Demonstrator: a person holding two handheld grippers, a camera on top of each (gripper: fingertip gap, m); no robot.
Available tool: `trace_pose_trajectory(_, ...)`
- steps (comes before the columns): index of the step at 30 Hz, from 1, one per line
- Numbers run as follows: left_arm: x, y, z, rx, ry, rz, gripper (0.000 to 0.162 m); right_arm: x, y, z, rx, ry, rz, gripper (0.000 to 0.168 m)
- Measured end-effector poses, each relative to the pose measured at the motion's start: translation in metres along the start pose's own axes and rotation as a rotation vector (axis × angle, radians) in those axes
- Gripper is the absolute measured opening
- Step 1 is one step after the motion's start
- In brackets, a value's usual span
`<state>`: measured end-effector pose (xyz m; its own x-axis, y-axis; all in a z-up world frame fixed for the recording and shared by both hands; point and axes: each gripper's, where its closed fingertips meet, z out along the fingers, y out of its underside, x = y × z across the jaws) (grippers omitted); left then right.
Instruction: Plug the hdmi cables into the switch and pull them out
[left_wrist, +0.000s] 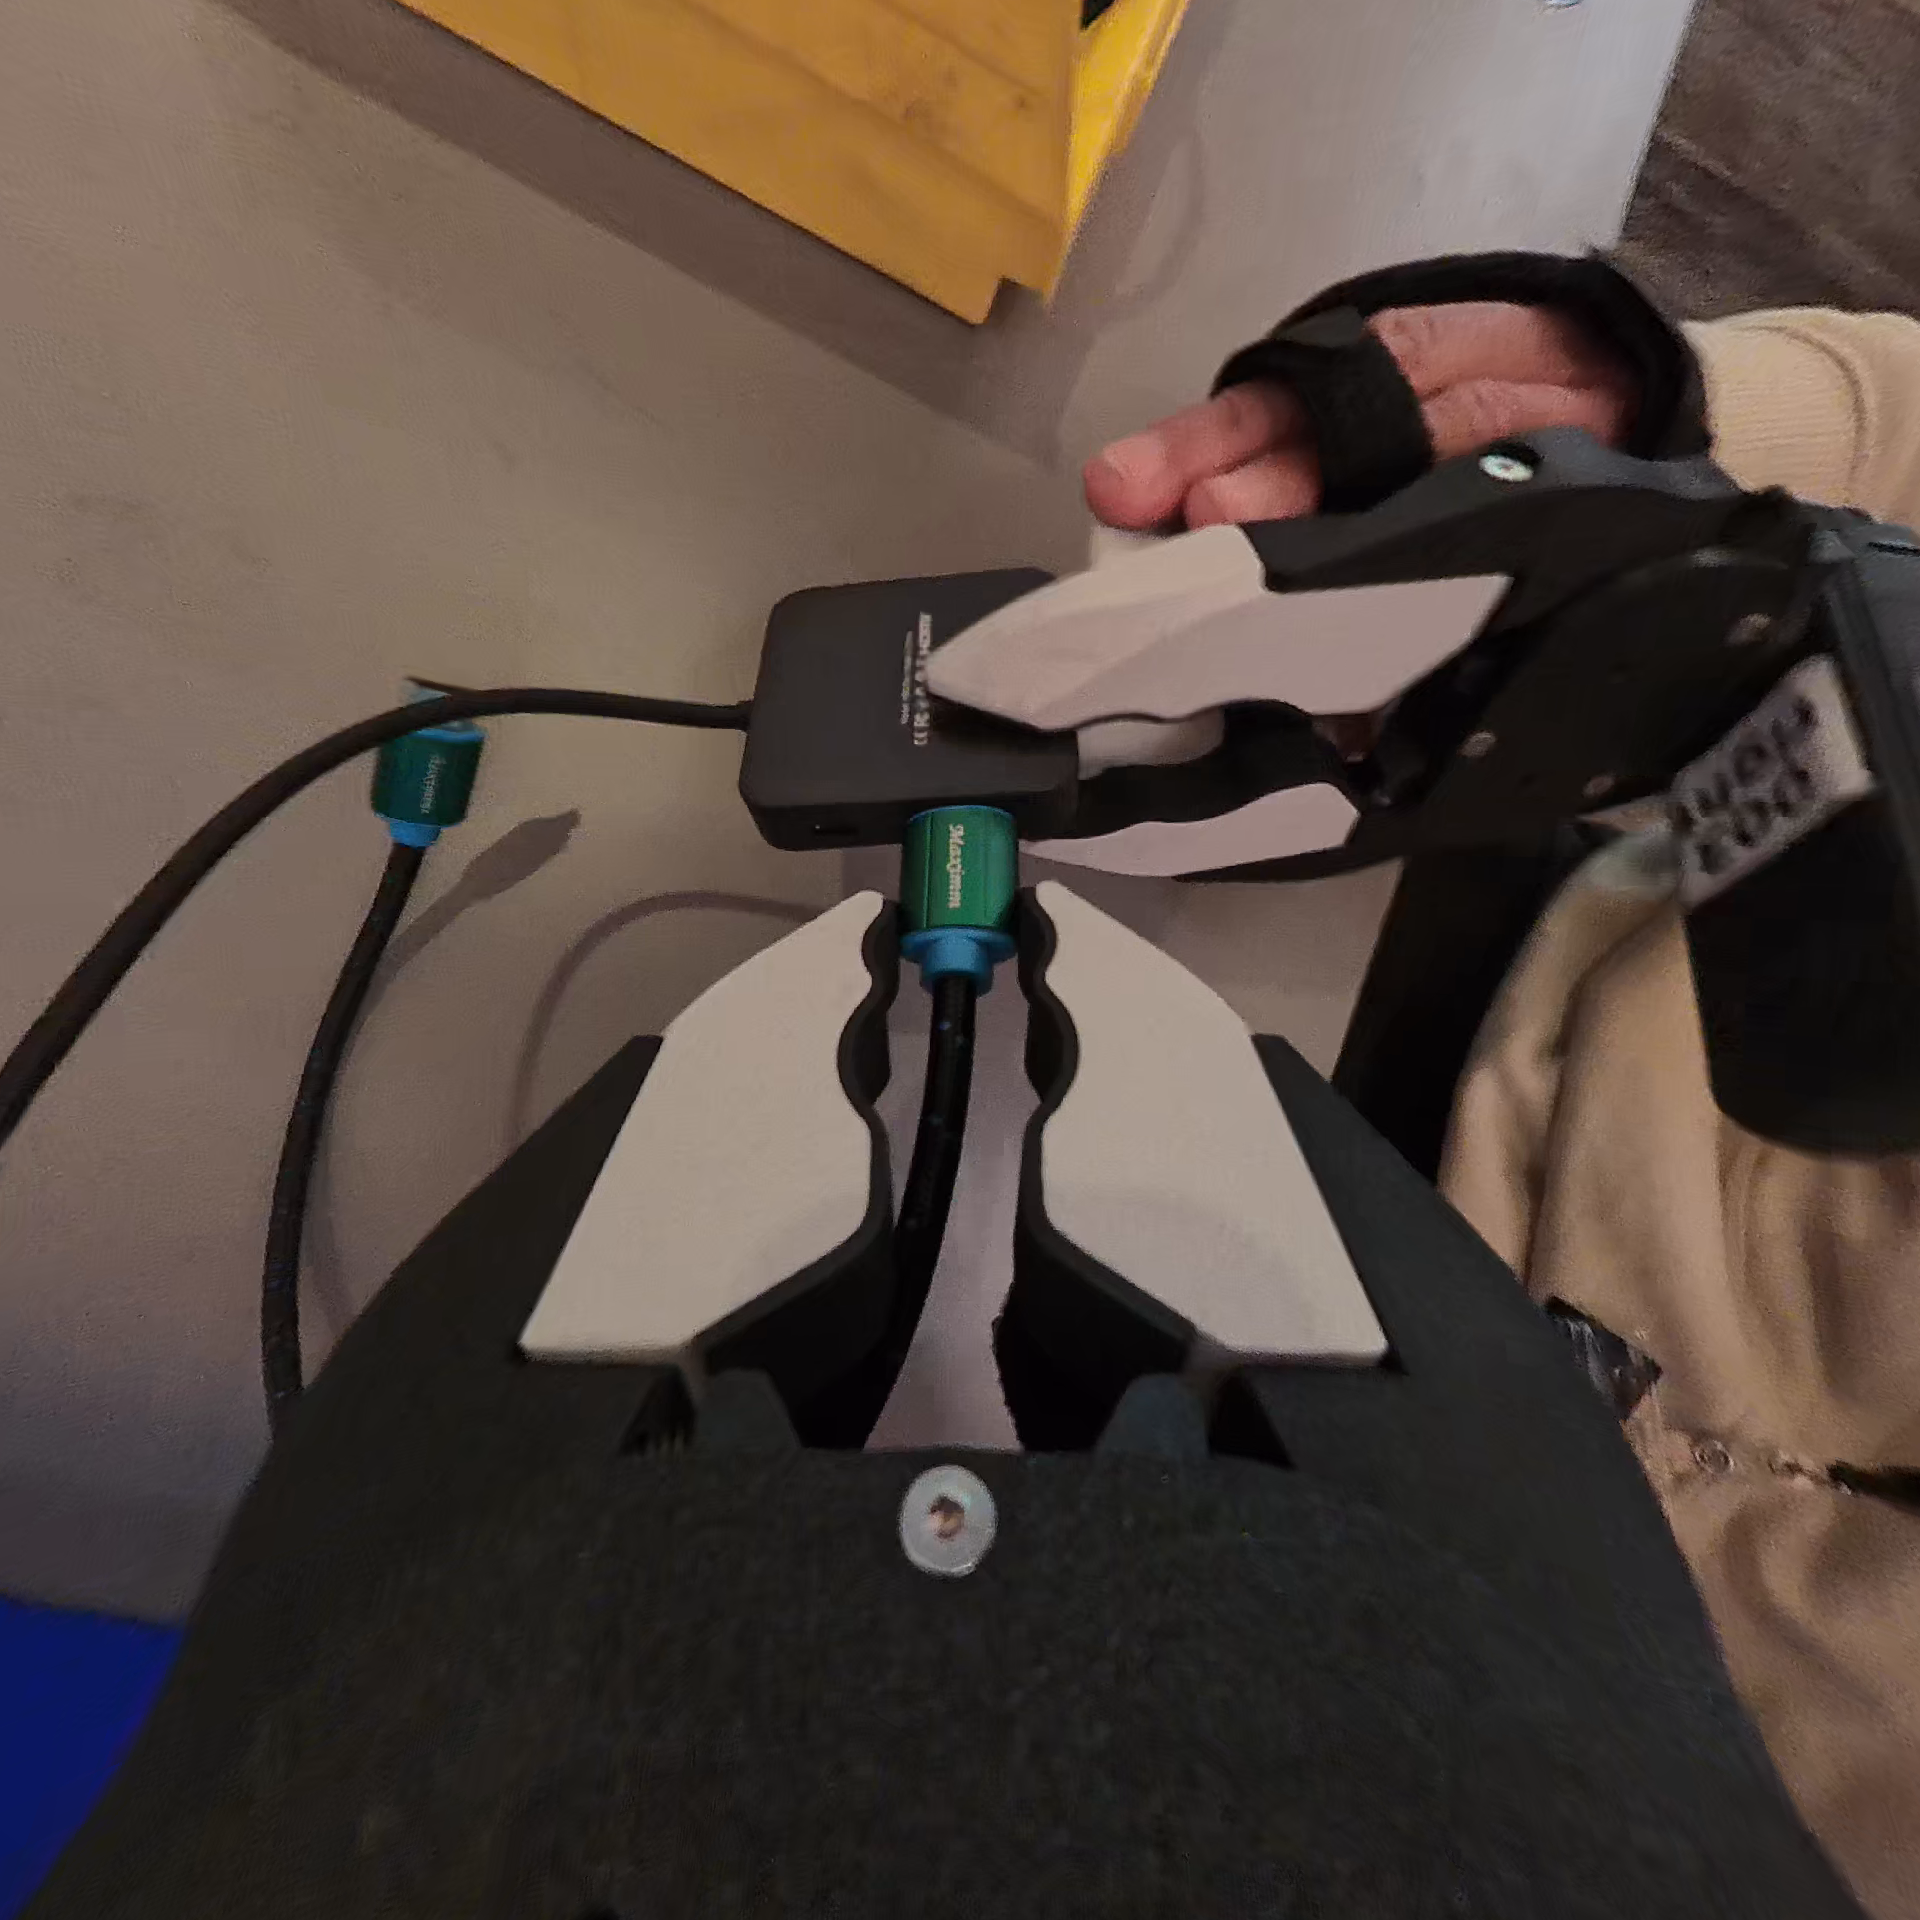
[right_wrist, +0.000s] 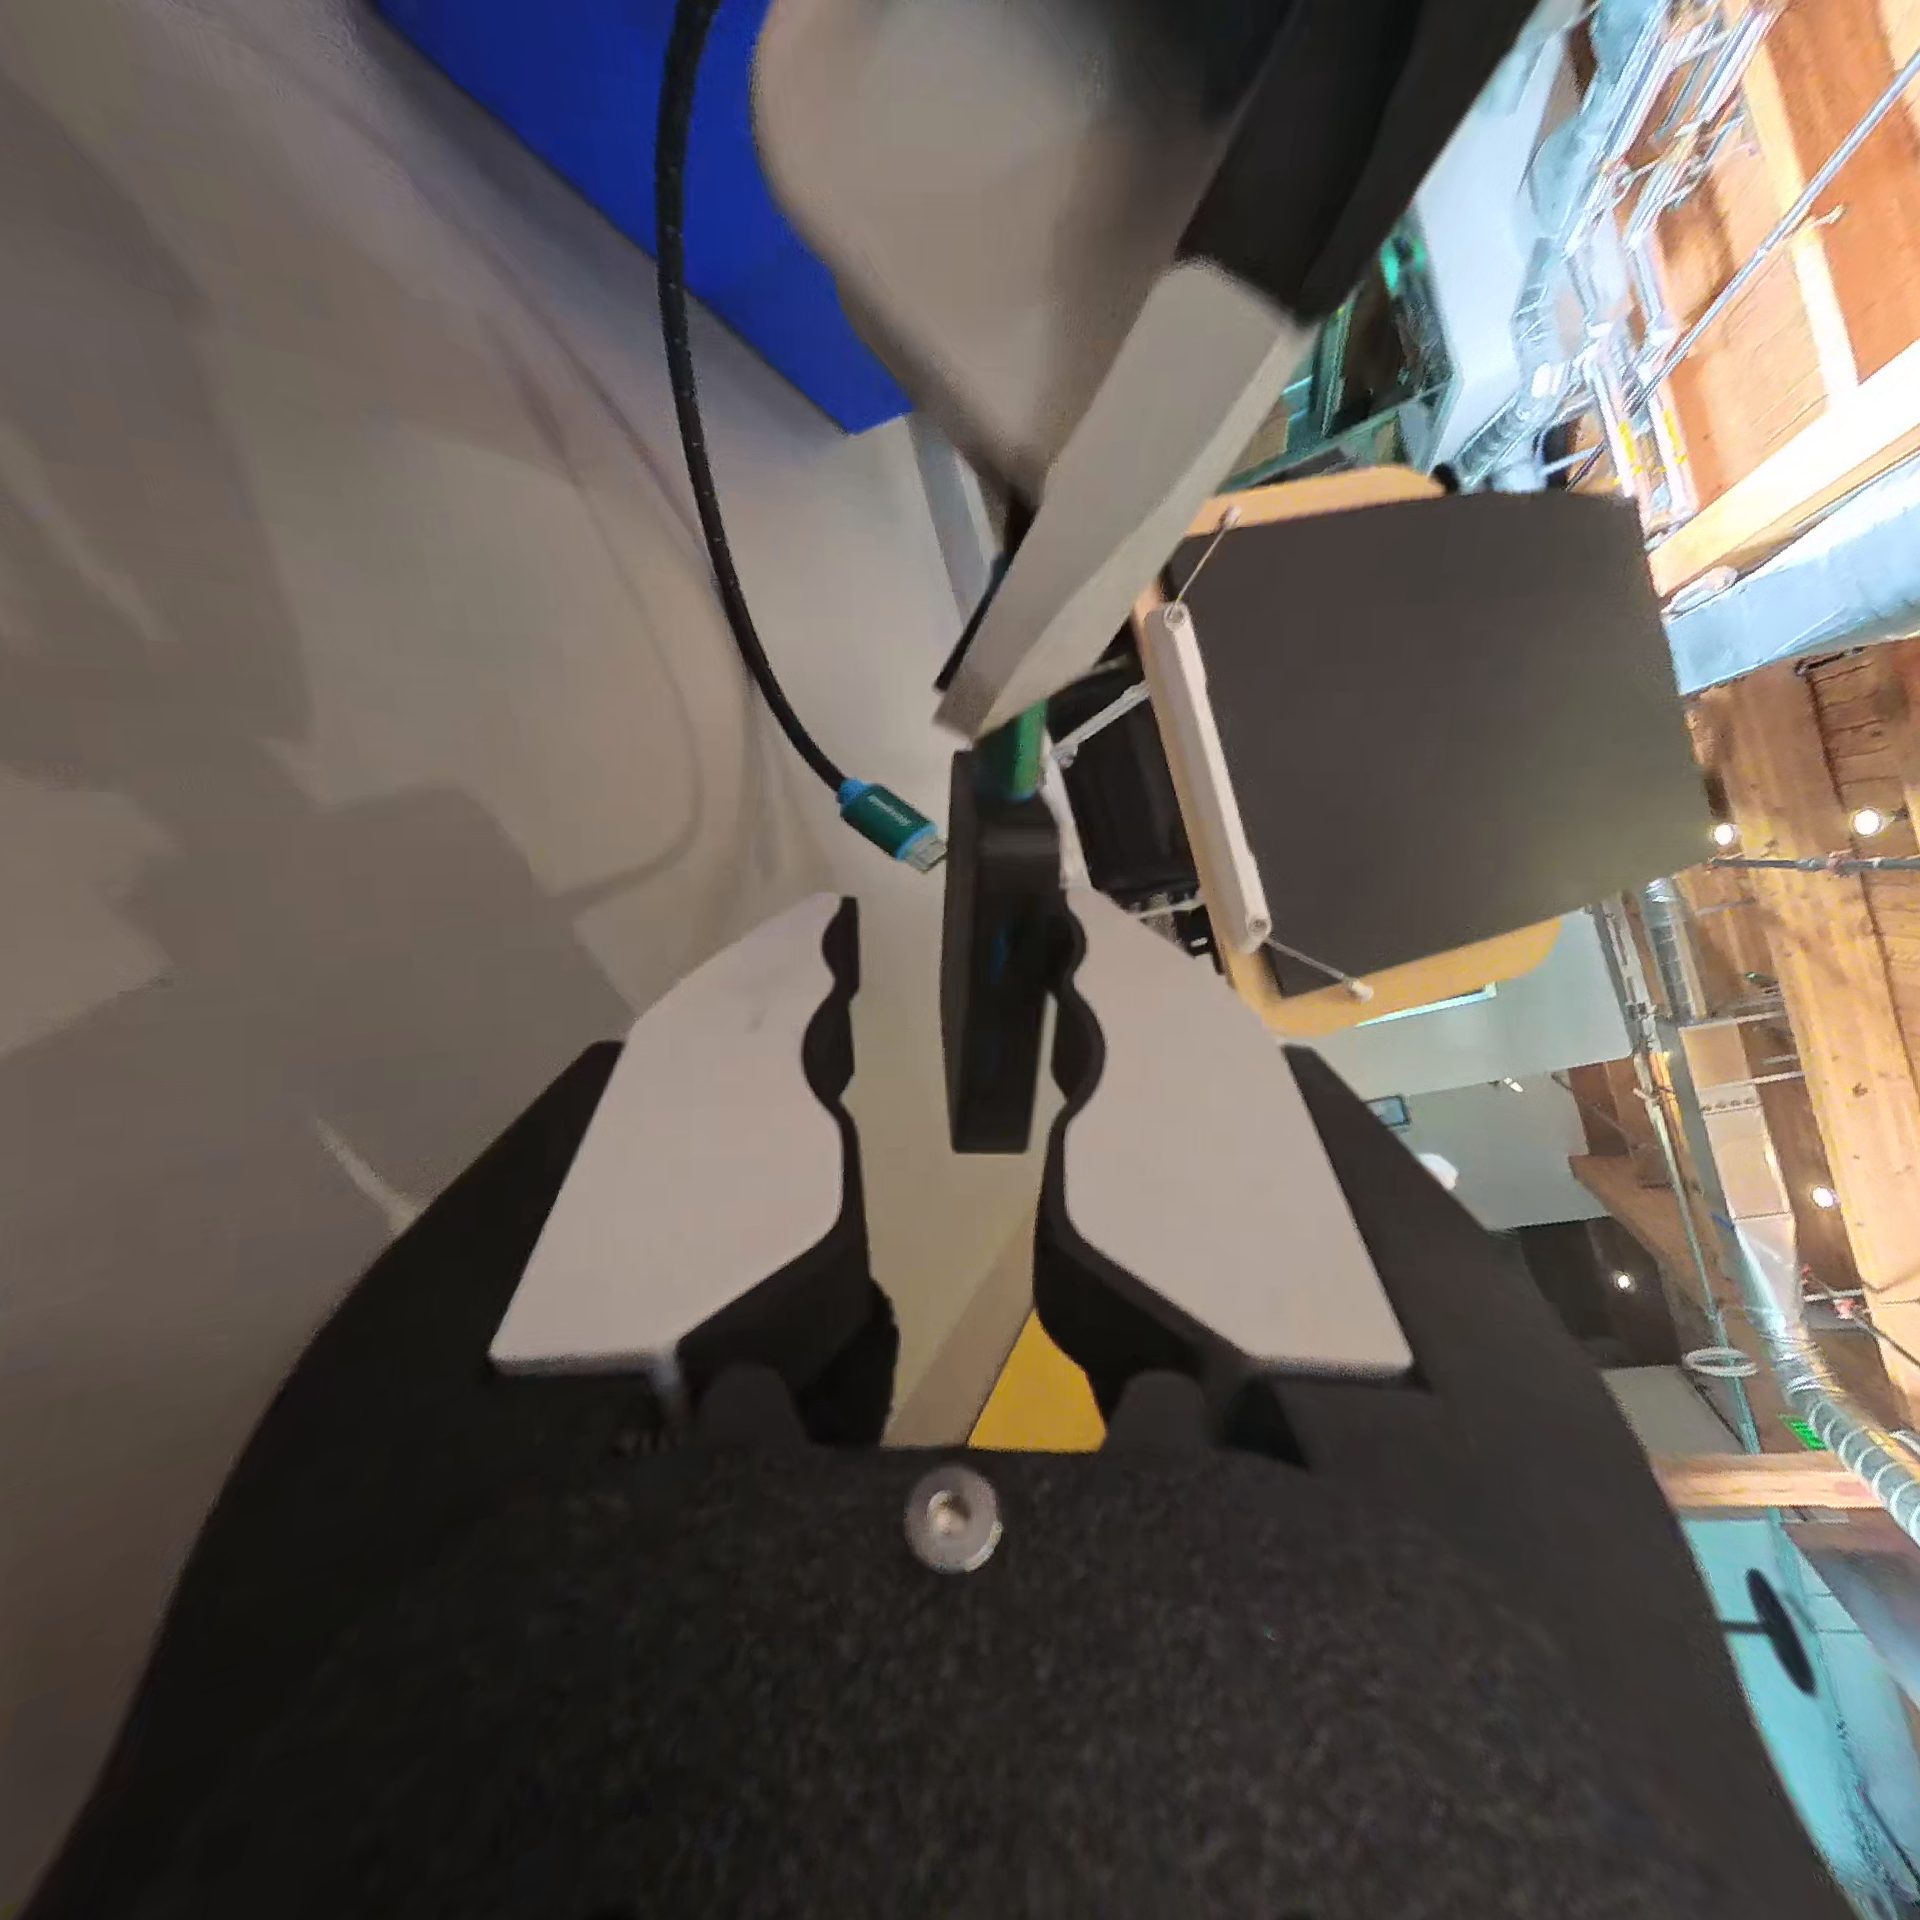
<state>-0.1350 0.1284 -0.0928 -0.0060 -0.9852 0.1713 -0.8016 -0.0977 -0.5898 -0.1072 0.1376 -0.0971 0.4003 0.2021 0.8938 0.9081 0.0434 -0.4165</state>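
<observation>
Between the pale, wavy-edged fingers of my left gripper (left_wrist: 956, 914) sits the green metal plug (left_wrist: 956, 868) of a braided black HDMI cable (left_wrist: 935, 1122); the fingers flank it closely, though I cannot tell whether they press it. The plug's long axis runs straight ahead into the near edge of the flat, matte black switch (left_wrist: 862, 717), rounded at its corners. My right gripper (left_wrist: 997, 748) reaches in from the right, clenched on the switch's far side, my strapped hand (left_wrist: 1382, 416) above it. Beyond, left, a second green plug (left_wrist: 426, 774) hangs loose above the grey surface (left_wrist: 260, 468).
</observation>
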Motion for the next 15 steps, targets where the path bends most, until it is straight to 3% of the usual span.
trace_pose_trajectory(3, -0.003, 0.008, 0.002, -0.013, -0.104, 0.001, 0.021, 0.005, -0.011, 0.001, -0.006, 0.029, -0.020, 0.030)
trace_pose_trajectory(7, 0.005, 0.007, 0.002, 0.030, -0.101, -0.041, 0.021, 0.000, -0.016, 0.003, 0.010, 0.019, -0.034, 0.015)
trace_pose_trajectory(15, -0.001, 0.014, 0.003, 0.034, -0.207, 0.000, 0.021, -0.006, -0.014, 0.012, -0.037, 0.010, -0.083, 0.015)
